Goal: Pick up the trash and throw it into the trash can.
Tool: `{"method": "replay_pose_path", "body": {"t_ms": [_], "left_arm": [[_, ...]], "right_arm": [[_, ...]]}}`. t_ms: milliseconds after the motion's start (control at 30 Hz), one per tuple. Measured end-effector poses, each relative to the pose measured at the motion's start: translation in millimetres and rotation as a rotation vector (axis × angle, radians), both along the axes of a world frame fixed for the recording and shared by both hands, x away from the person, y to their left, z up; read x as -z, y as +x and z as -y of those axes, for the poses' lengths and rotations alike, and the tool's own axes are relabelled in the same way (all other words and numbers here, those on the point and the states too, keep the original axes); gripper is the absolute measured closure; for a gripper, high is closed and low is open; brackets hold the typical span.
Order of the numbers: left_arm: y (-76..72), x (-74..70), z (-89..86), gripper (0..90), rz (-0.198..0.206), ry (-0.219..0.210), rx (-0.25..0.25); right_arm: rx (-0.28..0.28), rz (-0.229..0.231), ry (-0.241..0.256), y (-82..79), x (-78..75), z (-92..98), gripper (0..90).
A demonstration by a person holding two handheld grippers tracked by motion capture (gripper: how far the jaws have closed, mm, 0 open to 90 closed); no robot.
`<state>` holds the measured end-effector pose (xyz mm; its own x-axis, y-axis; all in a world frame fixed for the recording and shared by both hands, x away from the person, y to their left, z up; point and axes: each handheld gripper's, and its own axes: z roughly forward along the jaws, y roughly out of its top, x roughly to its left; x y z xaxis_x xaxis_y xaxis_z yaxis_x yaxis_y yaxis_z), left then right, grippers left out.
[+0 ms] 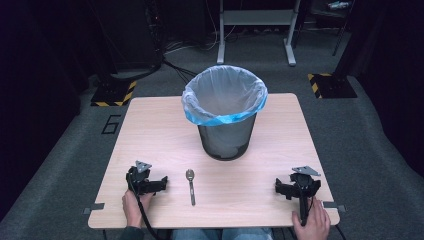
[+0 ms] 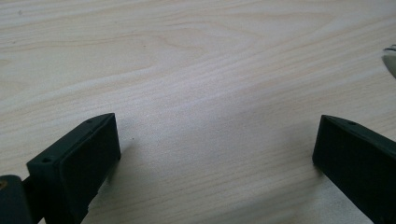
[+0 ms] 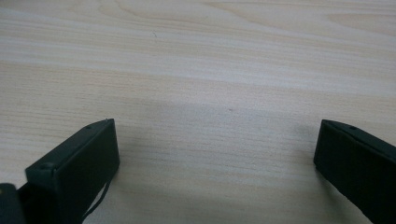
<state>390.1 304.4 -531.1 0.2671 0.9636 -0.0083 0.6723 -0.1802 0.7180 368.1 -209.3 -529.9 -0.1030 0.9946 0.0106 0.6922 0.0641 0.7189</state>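
The left gripper [image 1: 161, 184] is resting with jaws wide, empty. At its 3 o'clock, near, the spoon [image 1: 190, 186] is lying flat, at the bin's [image 1: 225, 112] 7 o'clock: light, stiff, likely slippery, best pinched mid-handle. The right gripper [image 1: 281, 189] is sitting agape, empty.

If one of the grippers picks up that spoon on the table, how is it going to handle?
The spoon looks like metal, so probably stiff and smooth, apt to slip between hard jaws. It lies flat on the table with a thin handle, so getting under it may be fiddly. Its bowl end likely weighs more, so it may tilt if gripped by the handle.
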Motion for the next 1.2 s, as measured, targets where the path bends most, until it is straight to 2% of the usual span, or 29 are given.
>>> {"method": "replay_pose_path", "body": {"t_ms": [133,200,233,300,533,567,667,733,867,933,1100,1200], "left_arm": [[0.8,-1.9,2.1,0.7,-0.024,0.002,0.002],[1.4,-4.2,2.7,1.0,-0.042,-0.009,0.005],[1.1,-6.0,3.8,1.0,-0.054,-0.031,0.003],[0.6,-7.3,5.5,1.5,-0.06,-0.037,0.003],[0.9,-12.9,14.3,1.1,-0.048,-0.048,0.011],[1.0,-15.1,18.7,0.1,-0.053,-0.072,0.029],[-0.5,-18.5,25.0,0.1,-0.055,-0.06,0.049],[-3.3,-22.6,35.7,0.1,-0.045,-0.053,0.07],[-3.6,-24.3,45.0,0.1,-0.046,-0.061,0.088],[-2.0,-23.6,54.6,0.1,-0.046,-0.064,0.11],[0.9,-19.5,65.4,0.0,-0.059,-0.056,0.13],[2.1,-16.9,73.0,0.0,-0.07,-0.07,0.148]], "right_arm": [[0.001,0.0,0.0,-0.1,0.1,-0.1,0.0],[0.002,0.0,0.0,-0.1,0.1,-0.2,0.0],[0.001,0.0,0.0,-0.1,0.1,-0.2,0.0],[0.001,0.0,0.0,-0.1,0.1,-0.2,0.0],[0.001,0.0,0.0,-0.1,0.1,-0.2,0.0],[0.003,0.0,0.0,-0.1,0.1,-0.3,0.0],[0.005,0.0,0.001,-0.1,0.1,-0.6,0.0],[0.004,0.001,0.0,0.0,0.1,-0.6,0.0],[0.005,0.0,0.0,-0.1,0.1,-0.6,0.0],[0.005,0.0,-0.001,-0.1,0.0,-0.6,0.0],[0.007,0.0,-0.001,-0.2,0.0,-0.8,0.0],[0.007,0.0,0.0,-0.1,-0.1,-0.9,0.0]]}}
